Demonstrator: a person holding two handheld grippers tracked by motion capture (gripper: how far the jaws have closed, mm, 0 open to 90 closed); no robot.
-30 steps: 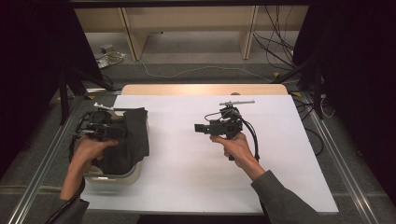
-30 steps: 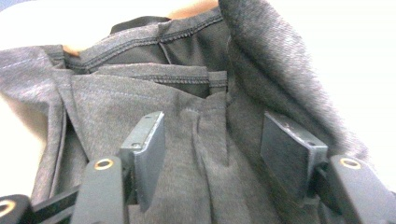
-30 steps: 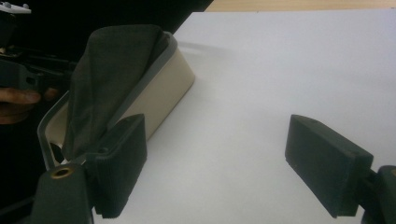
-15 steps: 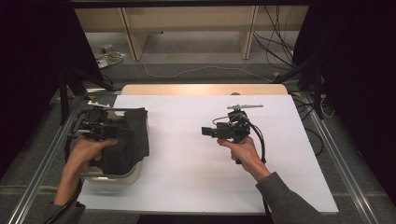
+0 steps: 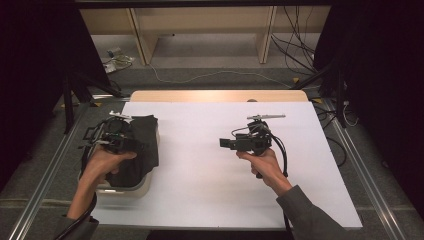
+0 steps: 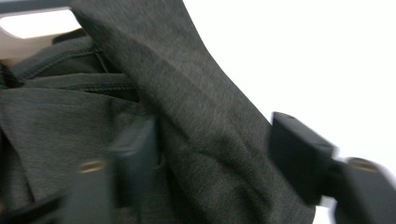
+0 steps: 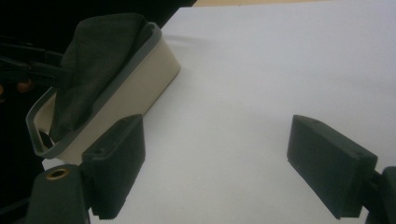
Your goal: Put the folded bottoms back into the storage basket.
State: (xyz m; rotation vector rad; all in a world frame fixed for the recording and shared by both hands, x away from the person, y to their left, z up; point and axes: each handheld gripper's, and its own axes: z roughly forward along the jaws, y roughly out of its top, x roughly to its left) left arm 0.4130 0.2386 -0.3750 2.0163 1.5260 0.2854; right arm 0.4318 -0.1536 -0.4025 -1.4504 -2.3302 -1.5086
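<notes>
A beige bin with a grey rim [image 5: 136,189] stands at the table's left edge, and a dark grey cloth [image 5: 146,145] is heaped in it. My left gripper [image 5: 125,142] hovers over that heap. Its jaws have just been closing, and a thick fold of the cloth [image 6: 196,116] lies between them. In the left gripper view the left gripper [image 6: 210,158] is blurred, its jaws still well apart. My right gripper [image 5: 226,143] is held above the bare table right of centre and points left toward the bin. The right gripper [image 7: 215,158] stands open with nothing between its fingers.
A white sheet [image 5: 210,175] covers the table, with a strip of wood at its far edge [image 5: 215,96]. From the right gripper view the bin [image 7: 140,88] and its cloth [image 7: 93,60] lie ahead to the left. Cables and a wooden frame are on the floor behind.
The right gripper drifted a little to the right and toward me. The left gripper shifted slightly over the bin and stayed on the cloth.
</notes>
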